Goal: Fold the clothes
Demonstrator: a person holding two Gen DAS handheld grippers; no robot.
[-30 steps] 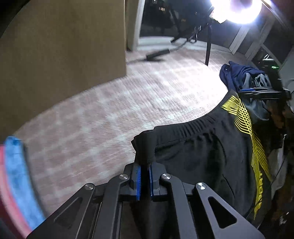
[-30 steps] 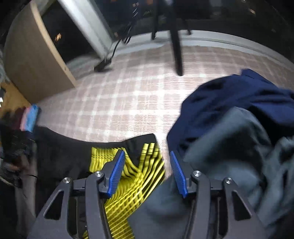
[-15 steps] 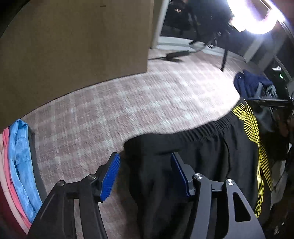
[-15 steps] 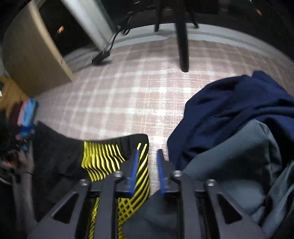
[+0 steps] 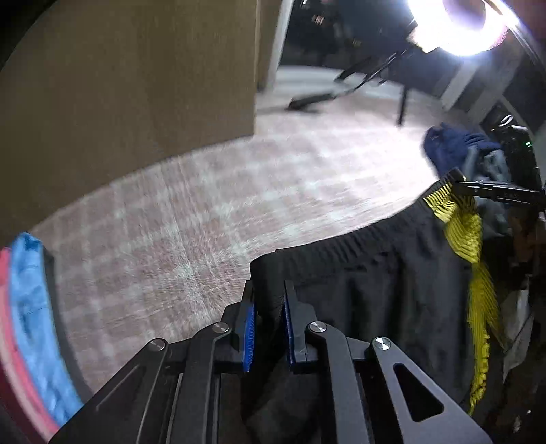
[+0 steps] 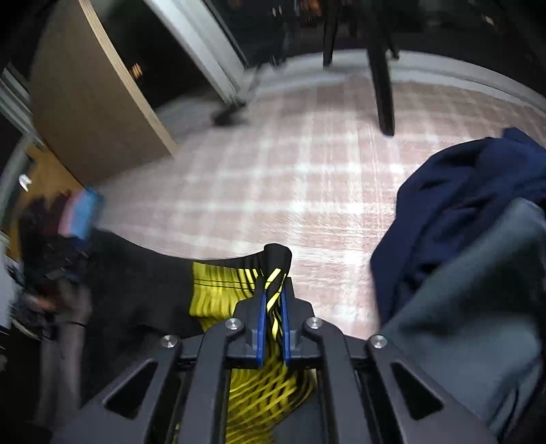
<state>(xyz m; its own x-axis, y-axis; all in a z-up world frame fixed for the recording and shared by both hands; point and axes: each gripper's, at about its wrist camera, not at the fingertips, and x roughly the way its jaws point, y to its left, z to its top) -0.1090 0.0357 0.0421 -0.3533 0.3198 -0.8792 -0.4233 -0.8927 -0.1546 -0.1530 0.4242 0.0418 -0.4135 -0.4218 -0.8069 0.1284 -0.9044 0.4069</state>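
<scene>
Black shorts (image 5: 375,283) with yellow striped side panels (image 5: 467,232) hang stretched by their waistband between my two grippers, above a pink checked cloth surface (image 5: 191,218). My left gripper (image 5: 268,328) is shut on the black waistband corner. My right gripper (image 6: 273,328) is shut on the other waistband corner at the yellow panel (image 6: 218,290); it also shows in the left wrist view (image 5: 477,189). The shorts (image 6: 136,273) hang down below both grippers.
A pile of navy (image 6: 471,191) and grey (image 6: 477,307) clothes lies to the right. A stack of blue and pink folded clothes (image 5: 27,307) lies at the left. A wooden panel (image 5: 119,85), a stand's legs (image 6: 382,85) and a bright lamp (image 5: 457,24) stand behind.
My left gripper opened half a second ago and has shut again on the waistband. My right gripper closed from open onto the yellow-striped corner. The shorts are now lifted and stretched.
</scene>
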